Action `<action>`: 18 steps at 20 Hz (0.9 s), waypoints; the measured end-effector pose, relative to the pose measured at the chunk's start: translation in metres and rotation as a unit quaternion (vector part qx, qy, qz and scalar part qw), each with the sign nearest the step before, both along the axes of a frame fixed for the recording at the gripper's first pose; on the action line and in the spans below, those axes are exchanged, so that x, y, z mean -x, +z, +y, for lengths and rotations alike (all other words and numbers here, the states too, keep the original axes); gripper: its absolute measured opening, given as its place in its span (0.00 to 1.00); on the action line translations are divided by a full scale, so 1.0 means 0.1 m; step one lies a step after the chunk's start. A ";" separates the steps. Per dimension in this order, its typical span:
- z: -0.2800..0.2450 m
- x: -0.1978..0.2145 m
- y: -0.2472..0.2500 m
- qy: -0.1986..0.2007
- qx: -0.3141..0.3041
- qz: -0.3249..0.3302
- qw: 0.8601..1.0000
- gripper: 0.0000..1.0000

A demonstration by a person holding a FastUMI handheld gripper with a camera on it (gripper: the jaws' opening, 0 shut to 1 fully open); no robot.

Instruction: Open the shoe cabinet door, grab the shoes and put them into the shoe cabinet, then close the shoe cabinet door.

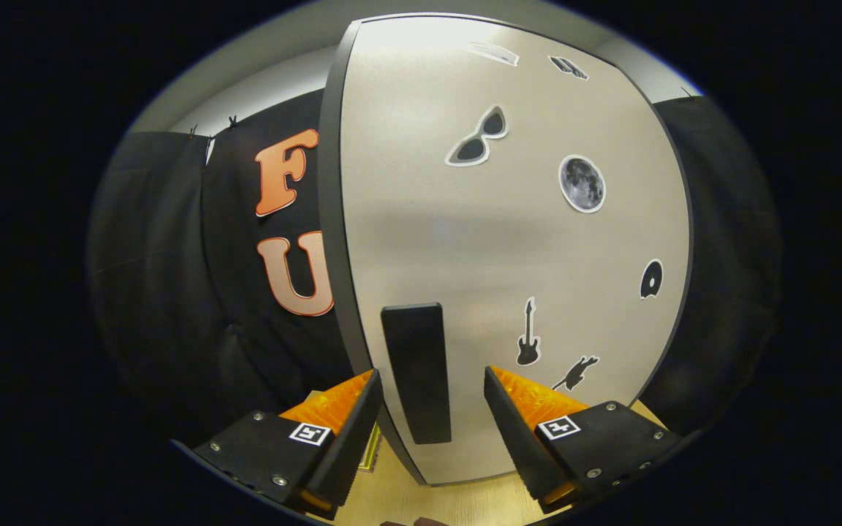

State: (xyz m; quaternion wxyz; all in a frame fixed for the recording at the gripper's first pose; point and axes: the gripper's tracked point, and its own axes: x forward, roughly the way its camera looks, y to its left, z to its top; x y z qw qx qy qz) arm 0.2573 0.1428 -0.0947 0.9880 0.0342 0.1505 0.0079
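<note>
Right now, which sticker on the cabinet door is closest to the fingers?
The small running-animal sticker, just above the right finger. The guitar sticker sits slightly higher; the others are farther up the door.

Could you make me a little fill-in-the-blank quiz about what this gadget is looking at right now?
1. The black handle on the cabinet door sits ___ the gripper's two fingers.
2. The fingers stand ___, not yet pressing on the handle.
3. The sticker next to the moon sticker shows a pair of ___.
4. Below the door lies a pale ___ floor.

Missing words: between; open; sunglasses; wooden
</note>
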 end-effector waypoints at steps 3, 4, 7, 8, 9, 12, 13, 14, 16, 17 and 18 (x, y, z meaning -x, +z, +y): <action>0.16 0.30 0.01 -0.004 0.011 0.023 1.000 0.88; 0.24 0.42 0.03 -0.002 0.017 0.027 0.999 0.88; 0.34 0.70 0.16 -0.007 0.061 0.023 0.998 0.88; 0.41 0.76 0.17 -0.004 0.067 0.024 0.997 0.88; 0.47 0.81 0.17 0.000 0.069 0.029 0.997 0.88; 0.55 0.95 0.24 -0.006 0.043 0.031 0.999 0.88; 0.53 0.99 0.26 -0.009 0.039 0.028 0.999 0.88; 0.51 1.02 0.30 -0.009 0.036 0.024 0.999 0.88; 0.44 1.14 0.35 -0.009 0.023 0.023 0.999 0.88; 0.37 1.20 0.41 -0.010 0.012 0.018 1.000 0.88; 0.30 1.27 0.49 -0.012 0.003 0.011 1.000 0.87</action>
